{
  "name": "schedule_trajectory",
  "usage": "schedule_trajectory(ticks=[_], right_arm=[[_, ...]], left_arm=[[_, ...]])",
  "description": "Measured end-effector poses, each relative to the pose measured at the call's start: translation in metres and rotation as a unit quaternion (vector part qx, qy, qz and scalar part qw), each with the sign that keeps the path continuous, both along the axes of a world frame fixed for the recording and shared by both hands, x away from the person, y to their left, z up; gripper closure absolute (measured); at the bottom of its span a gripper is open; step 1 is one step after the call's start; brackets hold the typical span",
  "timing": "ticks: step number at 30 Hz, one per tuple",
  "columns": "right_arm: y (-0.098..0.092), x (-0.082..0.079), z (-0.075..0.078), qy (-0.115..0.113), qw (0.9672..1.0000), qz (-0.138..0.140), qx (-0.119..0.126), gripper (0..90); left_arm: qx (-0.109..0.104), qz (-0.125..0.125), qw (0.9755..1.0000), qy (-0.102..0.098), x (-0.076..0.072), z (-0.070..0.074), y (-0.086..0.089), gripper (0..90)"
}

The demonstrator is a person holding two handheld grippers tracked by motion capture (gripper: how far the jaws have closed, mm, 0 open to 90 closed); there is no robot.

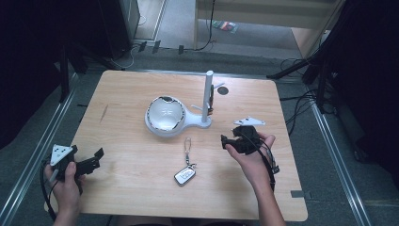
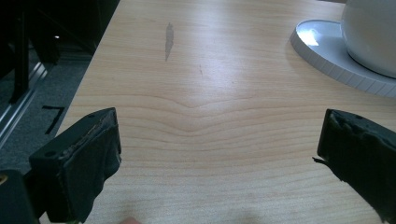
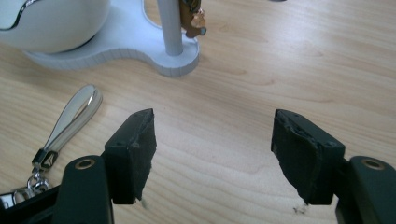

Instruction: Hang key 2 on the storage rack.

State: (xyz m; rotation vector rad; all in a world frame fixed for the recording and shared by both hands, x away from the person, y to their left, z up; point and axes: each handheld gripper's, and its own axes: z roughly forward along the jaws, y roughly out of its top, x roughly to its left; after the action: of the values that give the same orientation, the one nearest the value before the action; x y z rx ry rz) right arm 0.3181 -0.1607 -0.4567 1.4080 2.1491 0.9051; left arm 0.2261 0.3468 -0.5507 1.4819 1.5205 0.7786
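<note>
A white stand lies mid-table: a round bowl (image 1: pixel 163 114) joined by a flat base (image 3: pixel 140 51) to an upright post (image 1: pixel 207 96). A small orange-brown trinket (image 3: pixel 192 18) hangs at the post. A silver key fob (image 1: pixel 185 175) with a looped strap (image 3: pixel 77 114) lies in front of the stand. My right gripper (image 1: pixel 230 136) hovers right of the fob, open, with bare wood between its jaws (image 3: pixel 215 149). My left gripper (image 1: pixel 95 160) rests at the table's near left, open and holding nothing (image 2: pixel 217 154); the stand's base (image 2: pixel 327 51) lies far off to its right.
The wooden table (image 1: pixel 141 188) has a grey smear (image 1: pixel 103 113) at its left and a dark round spot (image 1: pixel 223 90) behind the post. Metal rails and cables run along the floor on both sides. A small dark tape mark (image 1: pixel 297 193) sits at the near right edge.
</note>
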Motion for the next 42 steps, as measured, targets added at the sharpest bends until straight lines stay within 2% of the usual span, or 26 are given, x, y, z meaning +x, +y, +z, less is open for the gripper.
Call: schedule_trajectory(ticks=[7, 18, 42], right_arm=[[0.001, -0.005, -0.004, 0.014, 0.9998, 0.005, -0.011, 33.3], [0.016, -0.013, -0.007, 0.027, 0.9985, 0.034, -0.034, 36.4], [0.06, -0.017, -0.02, 0.059, 0.9946, 0.074, -0.044, 39.0]], left_arm=[[-0.001, -0.001, 1.0, -0.001, 0.0, 0.0, 0.0, 0.0], [0.003, -0.003, 1.0, 0.007, 0.001, 0.0, -0.001, 0.0], [0.007, -0.003, 1.0, 0.006, 0.002, 0.0, -0.001, 0.0]])
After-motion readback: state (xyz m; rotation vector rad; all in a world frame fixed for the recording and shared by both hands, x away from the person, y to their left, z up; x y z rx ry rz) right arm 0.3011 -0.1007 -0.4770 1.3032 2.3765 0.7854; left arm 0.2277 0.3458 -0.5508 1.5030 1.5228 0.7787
